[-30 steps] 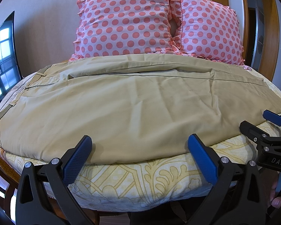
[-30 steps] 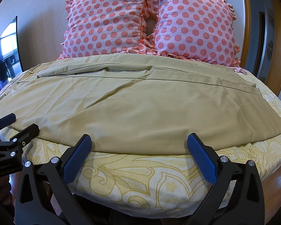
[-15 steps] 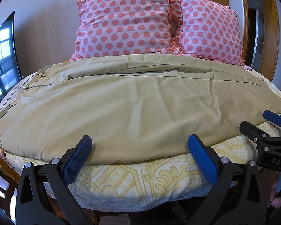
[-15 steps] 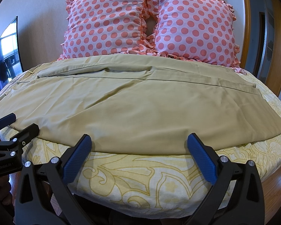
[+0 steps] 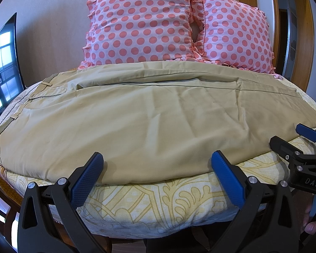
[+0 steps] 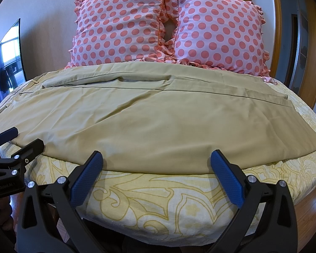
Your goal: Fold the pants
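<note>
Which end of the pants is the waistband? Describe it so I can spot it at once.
Start at the two polka-dot pillows and drop to the khaki pants spread across the bed. The waistband is their far left end, toward the dark screen; only it has belt loops and a pocket flap.

Khaki pants [image 5: 153,122] lie flat sideways across bed [image 5: 158,202], legs stacked lengthwise; waistband at 9 o'clock, hems at 3 o'clock, light wrinkles, near edge along mattress front.

Khaki pants [image 5: 153,122] lie plain and unpatterned on a pale yellow bedsheet [image 5: 168,202] with golden floral scrollwork; behind the pants, two pink pillows [image 6: 124,27] carry coral polka dots (ruffled edges too).
</note>
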Available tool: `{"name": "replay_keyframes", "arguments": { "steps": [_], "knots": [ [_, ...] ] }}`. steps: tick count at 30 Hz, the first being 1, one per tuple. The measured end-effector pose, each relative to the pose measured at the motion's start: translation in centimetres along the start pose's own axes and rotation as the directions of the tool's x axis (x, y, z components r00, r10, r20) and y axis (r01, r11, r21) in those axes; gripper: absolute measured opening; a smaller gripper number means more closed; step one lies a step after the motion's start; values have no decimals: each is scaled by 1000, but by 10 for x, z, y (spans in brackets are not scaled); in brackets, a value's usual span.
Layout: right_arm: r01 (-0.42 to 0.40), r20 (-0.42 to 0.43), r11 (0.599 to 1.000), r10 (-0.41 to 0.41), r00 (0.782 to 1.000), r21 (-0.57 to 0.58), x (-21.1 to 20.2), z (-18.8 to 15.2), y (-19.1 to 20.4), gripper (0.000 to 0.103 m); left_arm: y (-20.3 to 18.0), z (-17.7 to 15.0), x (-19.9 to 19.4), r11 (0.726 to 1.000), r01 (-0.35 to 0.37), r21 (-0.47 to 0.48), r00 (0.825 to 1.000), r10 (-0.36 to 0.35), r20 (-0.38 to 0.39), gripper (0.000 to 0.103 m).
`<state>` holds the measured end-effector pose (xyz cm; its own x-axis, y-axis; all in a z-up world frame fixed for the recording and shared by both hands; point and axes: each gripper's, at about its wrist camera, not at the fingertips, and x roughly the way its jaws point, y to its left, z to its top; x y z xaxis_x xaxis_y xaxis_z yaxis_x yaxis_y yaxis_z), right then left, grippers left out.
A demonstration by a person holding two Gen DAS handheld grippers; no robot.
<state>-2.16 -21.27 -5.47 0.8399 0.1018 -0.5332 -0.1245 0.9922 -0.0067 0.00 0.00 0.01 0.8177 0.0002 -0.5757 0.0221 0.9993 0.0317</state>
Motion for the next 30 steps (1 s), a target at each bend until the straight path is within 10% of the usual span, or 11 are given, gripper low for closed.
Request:
{"name": "replay_keyframes", "arguments": {
  "steps": [30],
  "knots": [
    [-1,21,1000,1,1000,-2,-3,3,0,101,0,0,0,1000,0,0,1000,0,2,102]
  ]
}}
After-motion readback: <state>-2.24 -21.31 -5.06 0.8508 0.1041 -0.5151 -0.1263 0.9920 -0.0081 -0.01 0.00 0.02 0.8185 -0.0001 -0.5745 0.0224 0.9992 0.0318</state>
